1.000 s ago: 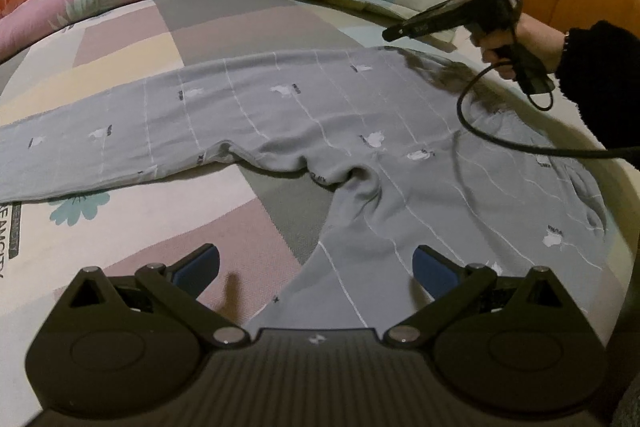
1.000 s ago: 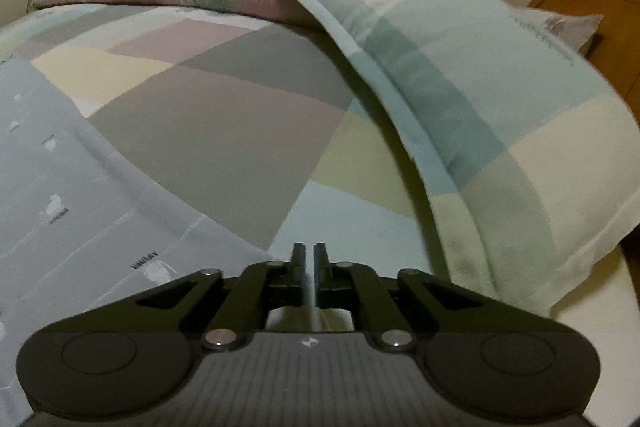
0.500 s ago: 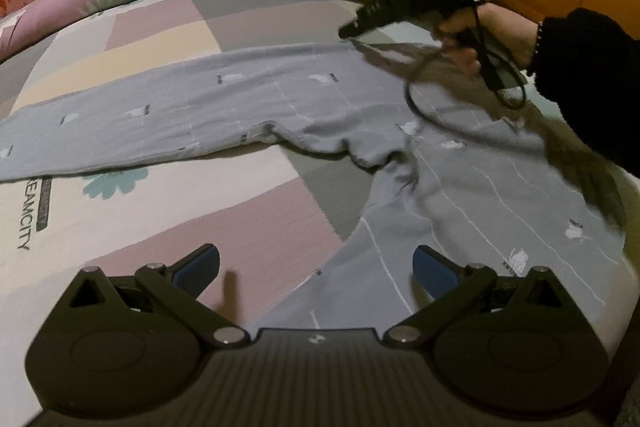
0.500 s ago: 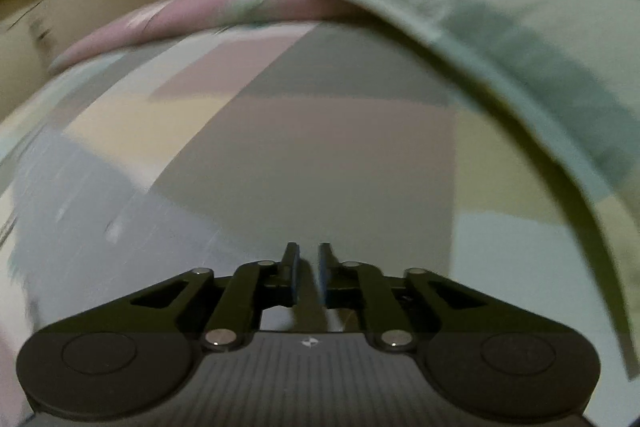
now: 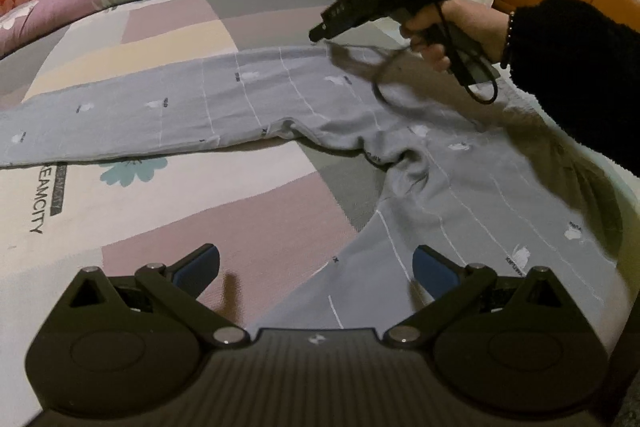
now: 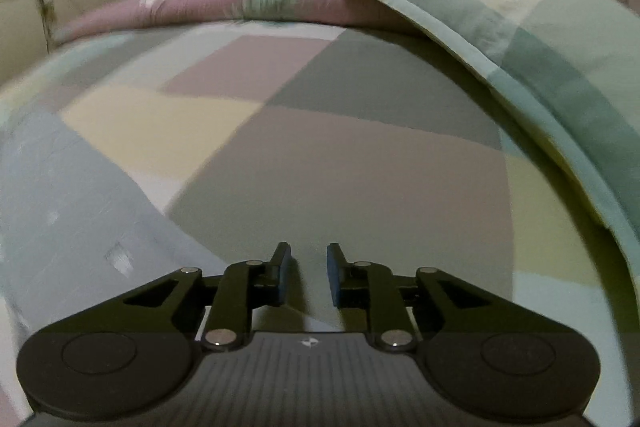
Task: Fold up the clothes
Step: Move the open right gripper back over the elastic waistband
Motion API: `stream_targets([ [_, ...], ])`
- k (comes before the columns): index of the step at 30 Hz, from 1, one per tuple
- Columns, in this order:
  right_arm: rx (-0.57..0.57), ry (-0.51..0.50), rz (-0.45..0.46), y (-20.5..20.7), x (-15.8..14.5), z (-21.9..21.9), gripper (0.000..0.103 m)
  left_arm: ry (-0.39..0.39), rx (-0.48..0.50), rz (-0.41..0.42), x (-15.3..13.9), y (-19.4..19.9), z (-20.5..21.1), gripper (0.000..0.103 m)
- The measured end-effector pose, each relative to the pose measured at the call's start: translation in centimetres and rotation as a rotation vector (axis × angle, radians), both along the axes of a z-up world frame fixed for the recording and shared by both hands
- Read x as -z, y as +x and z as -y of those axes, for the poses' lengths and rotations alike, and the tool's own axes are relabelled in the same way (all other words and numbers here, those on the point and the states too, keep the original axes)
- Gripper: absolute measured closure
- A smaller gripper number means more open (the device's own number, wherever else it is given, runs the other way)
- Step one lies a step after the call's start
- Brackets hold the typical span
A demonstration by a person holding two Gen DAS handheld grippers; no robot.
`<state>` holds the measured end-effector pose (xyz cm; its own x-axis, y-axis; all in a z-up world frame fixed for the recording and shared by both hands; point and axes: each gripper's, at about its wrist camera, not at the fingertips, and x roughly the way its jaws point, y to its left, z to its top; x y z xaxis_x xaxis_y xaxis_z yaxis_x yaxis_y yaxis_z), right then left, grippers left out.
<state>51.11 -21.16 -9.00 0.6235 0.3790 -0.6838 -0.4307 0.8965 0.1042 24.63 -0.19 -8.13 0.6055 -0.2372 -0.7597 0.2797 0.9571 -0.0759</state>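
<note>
Right between the left gripper (image 5: 316,261) and the bed runs the near leg of a pair of grey pyjama trousers (image 5: 460,163); its jaws are spread wide and hold nothing, with the right blue pad over that leg and the left pad over bare bedsheet (image 5: 168,211). The near leg comes straight toward this gripper, while the other leg stretches away to the left across the bed, so the two legs lie apart in a wide V that meets at a rumpled crotch just ahead. The waist end lies to the right, near the bed edge, below the person's dark sleeve (image 5: 580,75).

The right gripper (image 6: 307,277) has its jaws parted a little, with nothing between them. In the left wrist view it hangs just above the far edge of the trousers near the waist. Its own view, blurred, looks out over the patchwork sheet toward a checked pillow (image 6: 540,47), with grey cloth low on its left.

By my judgement the left gripper is nearer the near leg and the right is nearer the waist and the far leg's top.

The sheet carries the letters "EAMCITY", cut off at the front. Small dark print beside the white motifs on the trousers is too small to read.
</note>
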Motion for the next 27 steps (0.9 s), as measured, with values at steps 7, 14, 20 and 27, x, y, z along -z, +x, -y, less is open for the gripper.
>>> stream_targets([
  [7,-0.101,-0.013,-0.012,-5.8,-2.5,0.9,0.075,0.009,0.001,0.016,-0.9,-1.2,-0.6,0.001],
  [14,-0.079,0.012,-0.114,-7.6,-2.5,0.6,0.071,0.039,0.009,-0.029,-0.1,-3.3,-0.2,0.001],
  [20,0.033,0.04,-0.218,-2.7,0.0,-4.7,0.071,0.061,-0.027,-0.073,0.4,-4.7,-1.4,0.001],
  [27,0.162,-0.016,-0.123,1.1,0.7,-8.4,0.068,0.066,-0.045,-0.088,0.7,-5.5,-2.7,0.001],
])
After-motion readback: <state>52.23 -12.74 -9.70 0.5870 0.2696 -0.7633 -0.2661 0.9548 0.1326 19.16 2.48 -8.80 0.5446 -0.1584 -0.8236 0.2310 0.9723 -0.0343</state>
